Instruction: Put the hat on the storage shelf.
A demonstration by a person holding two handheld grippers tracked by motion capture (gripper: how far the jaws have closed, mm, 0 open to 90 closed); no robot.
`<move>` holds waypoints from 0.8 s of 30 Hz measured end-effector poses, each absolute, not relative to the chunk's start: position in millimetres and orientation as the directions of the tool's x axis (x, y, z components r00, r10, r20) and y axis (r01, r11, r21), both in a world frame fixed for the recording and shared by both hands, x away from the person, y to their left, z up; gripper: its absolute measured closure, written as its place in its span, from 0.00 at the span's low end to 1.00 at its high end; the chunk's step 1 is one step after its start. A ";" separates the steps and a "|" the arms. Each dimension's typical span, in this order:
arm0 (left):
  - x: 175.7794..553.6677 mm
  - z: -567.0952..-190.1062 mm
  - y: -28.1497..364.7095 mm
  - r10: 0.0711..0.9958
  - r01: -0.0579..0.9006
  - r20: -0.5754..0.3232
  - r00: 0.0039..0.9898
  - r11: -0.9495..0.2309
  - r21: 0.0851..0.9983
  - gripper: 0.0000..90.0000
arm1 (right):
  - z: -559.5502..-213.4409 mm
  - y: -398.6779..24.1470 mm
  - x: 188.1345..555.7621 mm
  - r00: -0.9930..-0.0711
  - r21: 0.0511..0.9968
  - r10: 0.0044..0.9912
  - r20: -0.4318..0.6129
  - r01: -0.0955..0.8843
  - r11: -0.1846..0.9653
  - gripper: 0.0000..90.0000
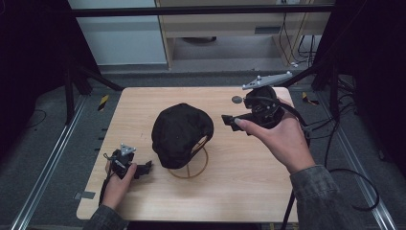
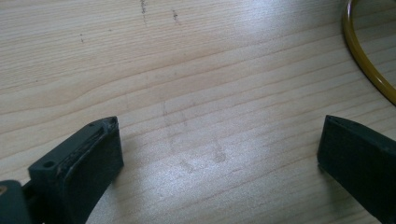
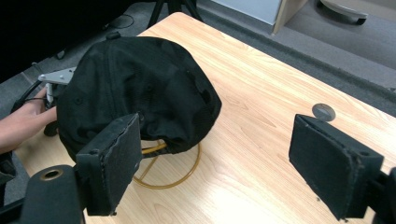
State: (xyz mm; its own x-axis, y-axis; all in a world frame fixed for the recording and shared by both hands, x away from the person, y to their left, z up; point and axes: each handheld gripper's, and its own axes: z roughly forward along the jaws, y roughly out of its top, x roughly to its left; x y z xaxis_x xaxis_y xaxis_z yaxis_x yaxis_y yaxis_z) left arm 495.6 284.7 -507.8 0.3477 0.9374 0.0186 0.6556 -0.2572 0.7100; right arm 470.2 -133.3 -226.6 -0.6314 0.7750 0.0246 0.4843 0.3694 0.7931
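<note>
A black cap sits on a gold wire stand in the middle of the wooden table. My left gripper rests low on the table at the cap's left. In the left gripper view it is open over bare wood, with the stand's ring at the upper right. My right gripper is held up to the right of the cap, pointing at it. Seen from the right gripper view, it is open with nothing between its fingers, and the cap lies just beyond the left jaw.
A small grey disc lies flat on the table behind the right gripper, also visible as the disc near the right jaw. Metal rails and cables run along the floor on both sides. A wooden cabinet stands beyond the table.
</note>
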 end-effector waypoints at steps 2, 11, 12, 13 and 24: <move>495.6 -507.7 284.6 0.938 0.656 0.019 0.347 -0.257 0.709 0.00 | -227.5 -136.6 469.8 -0.626 0.796 0.780 0.029 0.486 0.360 0.18; 495.6 -507.8 284.7 0.937 0.655 0.019 0.348 -0.257 0.710 0.00 | -242.1 -160.5 469.1 -0.567 0.815 0.823 0.026 0.489 0.311 0.15; 495.6 -507.8 284.7 0.937 0.656 0.019 0.348 -0.257 0.710 0.00 | -244.0 -162.4 469.2 -0.559 0.814 0.829 0.029 0.494 0.305 0.14; 495.6 -507.8 284.7 0.937 0.655 0.019 0.348 -0.257 0.710 0.00 | -247.6 -165.4 469.2 -0.549 0.816 0.835 0.026 0.494 0.300 0.14; 495.5 -508.2 284.4 0.938 0.654 0.016 0.345 -0.253 0.713 0.00 | -322.9 -178.4 467.2 -0.512 0.813 0.857 0.057 0.522 0.258 0.14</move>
State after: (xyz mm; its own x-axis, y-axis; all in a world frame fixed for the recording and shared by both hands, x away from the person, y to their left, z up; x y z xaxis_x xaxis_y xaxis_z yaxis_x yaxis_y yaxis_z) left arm 495.5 284.4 -508.2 0.3454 0.9383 0.0162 0.6540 -0.2531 0.7129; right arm 467.2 -178.4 -322.9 -0.5121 0.8570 0.0569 0.5220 0.2579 0.8130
